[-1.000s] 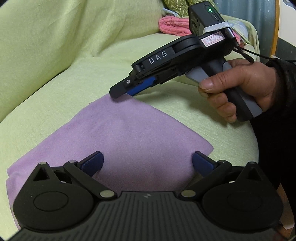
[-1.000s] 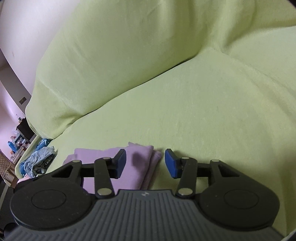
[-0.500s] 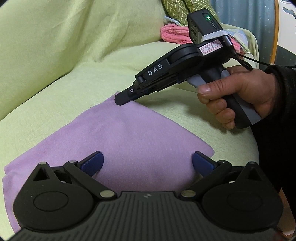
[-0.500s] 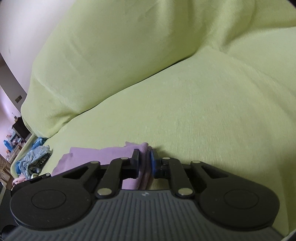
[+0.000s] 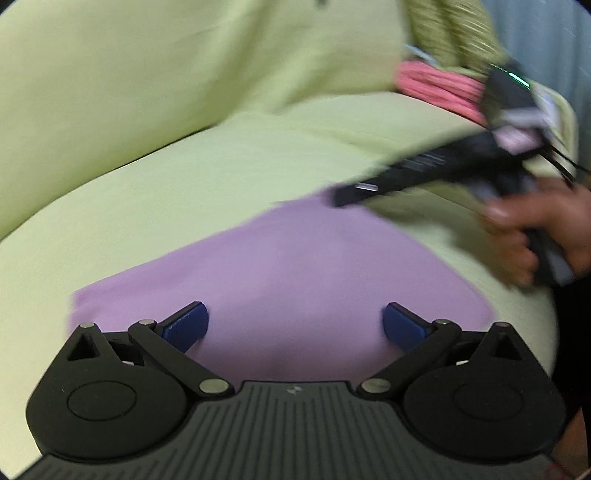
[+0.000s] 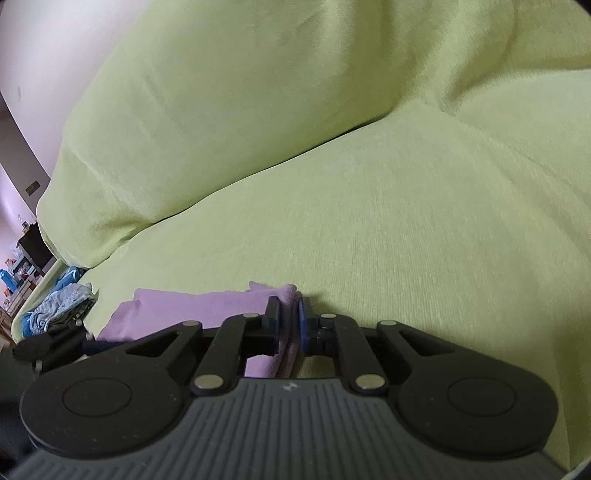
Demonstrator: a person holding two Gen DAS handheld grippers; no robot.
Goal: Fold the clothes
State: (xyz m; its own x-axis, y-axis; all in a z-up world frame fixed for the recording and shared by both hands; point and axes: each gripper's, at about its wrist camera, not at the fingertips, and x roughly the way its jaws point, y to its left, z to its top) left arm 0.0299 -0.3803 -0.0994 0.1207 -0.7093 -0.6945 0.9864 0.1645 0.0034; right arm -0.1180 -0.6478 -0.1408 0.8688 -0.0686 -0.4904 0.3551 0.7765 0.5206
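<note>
A folded lilac cloth [image 5: 295,269] lies flat on the green sofa seat [image 5: 184,177]. My left gripper [image 5: 295,325] is open, its blue pads [image 5: 186,325] low over the cloth's near edge. My right gripper [image 6: 290,319] is shut on the cloth's far corner [image 6: 284,295]; in the left wrist view it shows blurred at the cloth's far right corner [image 5: 343,199], held by a hand [image 5: 535,229]. The cloth's folded layers show in the right wrist view [image 6: 199,306].
The sofa backrest [image 6: 258,110] rises behind the seat. A pink folded cloth [image 5: 436,85] and a patterned green cushion [image 5: 454,33] sit at the sofa's far right end. A blue garment pile [image 6: 55,306] lies at the sofa's left end.
My right gripper closed on the cloth's far corner and stays shut on it. The left wrist view is now blurred, and the cloth sits farther right in it. The left gripper stays open.
</note>
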